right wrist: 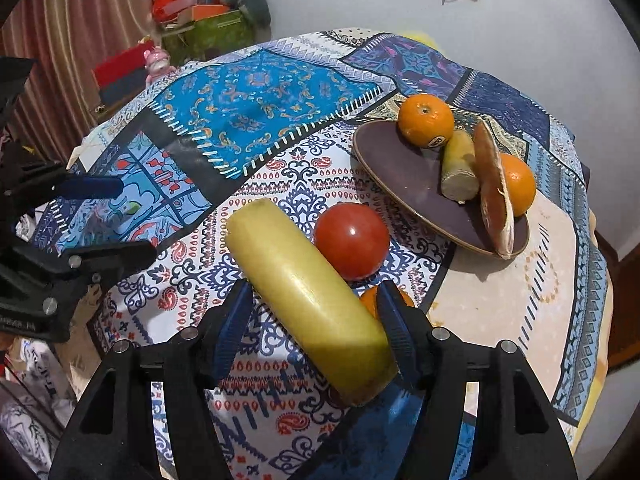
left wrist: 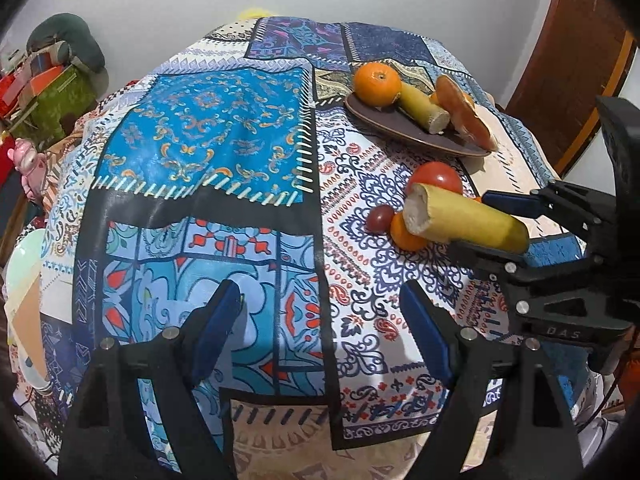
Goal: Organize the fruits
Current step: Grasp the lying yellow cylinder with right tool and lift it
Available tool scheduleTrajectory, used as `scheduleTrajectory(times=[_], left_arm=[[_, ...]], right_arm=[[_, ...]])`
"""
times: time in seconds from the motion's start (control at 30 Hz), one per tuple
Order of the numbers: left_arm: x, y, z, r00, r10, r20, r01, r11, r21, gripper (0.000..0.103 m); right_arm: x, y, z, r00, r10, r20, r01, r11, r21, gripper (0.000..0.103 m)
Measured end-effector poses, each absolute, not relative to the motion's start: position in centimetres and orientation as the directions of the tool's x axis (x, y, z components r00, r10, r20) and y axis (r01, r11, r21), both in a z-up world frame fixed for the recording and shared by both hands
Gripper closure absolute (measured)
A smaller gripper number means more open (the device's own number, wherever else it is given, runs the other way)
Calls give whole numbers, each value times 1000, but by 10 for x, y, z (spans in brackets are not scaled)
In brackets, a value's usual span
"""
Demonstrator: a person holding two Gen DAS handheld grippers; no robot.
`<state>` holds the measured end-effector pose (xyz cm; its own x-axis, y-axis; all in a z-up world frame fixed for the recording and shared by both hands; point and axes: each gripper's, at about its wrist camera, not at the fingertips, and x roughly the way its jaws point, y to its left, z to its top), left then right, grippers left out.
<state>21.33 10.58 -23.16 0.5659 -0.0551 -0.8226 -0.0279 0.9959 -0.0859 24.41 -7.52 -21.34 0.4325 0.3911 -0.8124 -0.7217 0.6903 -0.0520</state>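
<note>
A thick yellow fruit piece (right wrist: 304,292) with a cut end lies slanted between the fingers of my right gripper (right wrist: 316,320). It leans on a red tomato (right wrist: 352,246) and a small orange (right wrist: 370,300). The jaws are opening; the right pad is at its skin and the left pad stands just off it. A small dark red fruit (left wrist: 380,218) sits beside them. The brown plate (right wrist: 400,176) at the back right holds an orange (right wrist: 426,120), a shorter yellow piece (right wrist: 460,168), a tan wedge (right wrist: 494,188) and a second orange (right wrist: 520,184). My left gripper (left wrist: 320,320) is open with nothing between its fingers, over the cloth.
A patterned patchwork cloth (left wrist: 208,136) covers the round table. Boxes and a green cushion (right wrist: 208,20) are stacked beyond the far left edge, with a pink toy (right wrist: 158,62) nearby. A wooden door (left wrist: 576,60) stands at the right.
</note>
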Motion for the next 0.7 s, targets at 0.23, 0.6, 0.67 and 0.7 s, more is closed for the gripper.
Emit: scheduleTrajectory(times=[0.23, 0.6, 0.67, 0.7], left_arm=[[214, 96, -228, 570, -58, -819, -13, 997, -79, 21], [219, 77, -216, 584, -61, -809, 9, 998, -69, 21], [221, 73, -216, 583, -59, -810, 14, 998, -62, 21], [222, 70, -215, 583, -58, -810, 17, 998, -59, 21]], right_arm=[[244, -84, -206, 455, 398, -797, -705, 708, -49, 61], [242, -129, -180, 491, 468, -735, -641, 765, 59, 69], [244, -141, -176, 504, 465, -728, -623, 780, 67, 71], [245, -148, -175, 511, 460, -726, -611, 789, 70, 71]])
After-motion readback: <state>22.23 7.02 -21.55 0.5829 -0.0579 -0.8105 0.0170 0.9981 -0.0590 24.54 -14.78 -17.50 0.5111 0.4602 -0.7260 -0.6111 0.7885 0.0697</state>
